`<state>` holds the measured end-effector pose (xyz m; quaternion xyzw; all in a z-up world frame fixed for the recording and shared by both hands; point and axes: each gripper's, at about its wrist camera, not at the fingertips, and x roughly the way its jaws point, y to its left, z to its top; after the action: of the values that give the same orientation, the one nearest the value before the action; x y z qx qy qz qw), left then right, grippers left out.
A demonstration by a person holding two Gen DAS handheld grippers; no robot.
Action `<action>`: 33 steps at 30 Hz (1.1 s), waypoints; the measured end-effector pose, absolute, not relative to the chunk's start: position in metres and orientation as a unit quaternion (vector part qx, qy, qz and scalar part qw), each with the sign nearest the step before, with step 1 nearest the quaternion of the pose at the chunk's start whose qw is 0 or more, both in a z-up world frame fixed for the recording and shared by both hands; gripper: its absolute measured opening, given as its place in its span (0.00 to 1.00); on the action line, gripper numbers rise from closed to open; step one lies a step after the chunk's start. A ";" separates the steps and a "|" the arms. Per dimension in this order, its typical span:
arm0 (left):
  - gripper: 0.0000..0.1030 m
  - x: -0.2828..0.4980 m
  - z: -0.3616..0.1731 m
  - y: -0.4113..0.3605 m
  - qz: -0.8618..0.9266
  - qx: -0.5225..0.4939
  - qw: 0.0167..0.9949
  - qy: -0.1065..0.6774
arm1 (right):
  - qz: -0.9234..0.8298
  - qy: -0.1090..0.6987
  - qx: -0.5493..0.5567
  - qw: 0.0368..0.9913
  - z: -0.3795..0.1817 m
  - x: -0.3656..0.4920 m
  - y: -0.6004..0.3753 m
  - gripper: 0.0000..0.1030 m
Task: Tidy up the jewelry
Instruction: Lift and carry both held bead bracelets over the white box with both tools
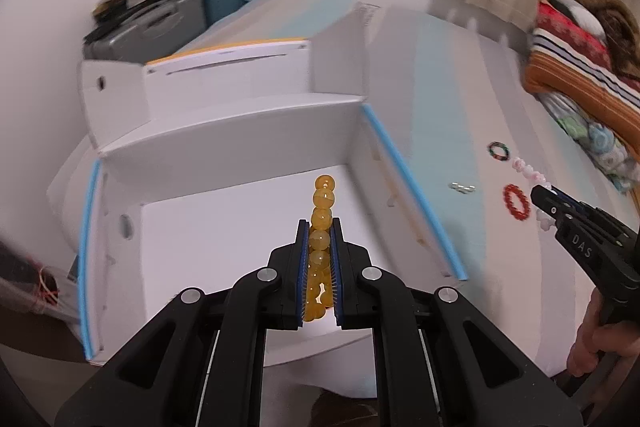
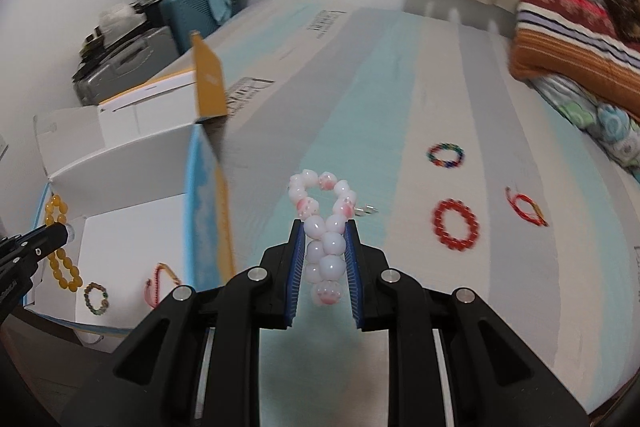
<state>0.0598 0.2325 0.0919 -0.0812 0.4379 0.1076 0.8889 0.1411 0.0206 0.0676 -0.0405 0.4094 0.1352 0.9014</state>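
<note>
Two bracelets are already in the box [image 2: 132, 239]: a small dark beaded one [image 2: 96, 298] and a pink cord one [image 2: 160, 285] lie on its white floor. You have two more in hand. Your left gripper [image 1: 319, 227] is clamped on the yellow bead bracelet [image 1: 322, 211] and holds it over the box's open compartment, so that one looks close to being dropped in. Your right gripper [image 2: 325, 227] is closed on the white and pink bead bracelet [image 2: 326, 227], which hangs above the striped bed cover [image 2: 400, 87], just beside the box's blue-edged wall and not yet over it.

Left on the cover are a red bead bracelet [image 2: 456, 224], a multicoloured one [image 2: 445, 155], a red cord one [image 2: 526, 211] further to the right, and a small silvery piece [image 2: 368, 210] near the white beads; you cannot tell what that piece is. By this count you are roughly halfway, with both held bracelets still to release.
</note>
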 end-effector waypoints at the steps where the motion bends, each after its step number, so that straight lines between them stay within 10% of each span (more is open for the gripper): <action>1: 0.09 0.057 0.092 0.239 0.113 -0.083 0.888 0.437 | 0.140 0.409 -0.042 0.901 0.068 0.140 0.029 0.18; 33: 0.09 0.036 0.019 0.356 0.190 -0.134 0.826 0.514 | 0.241 0.480 -0.129 0.834 0.010 0.115 0.191 0.18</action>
<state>0.0360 0.3560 0.0186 -0.1339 0.5144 0.1896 0.8256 0.1149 0.1909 0.0096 -0.1294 0.4800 0.2408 0.8336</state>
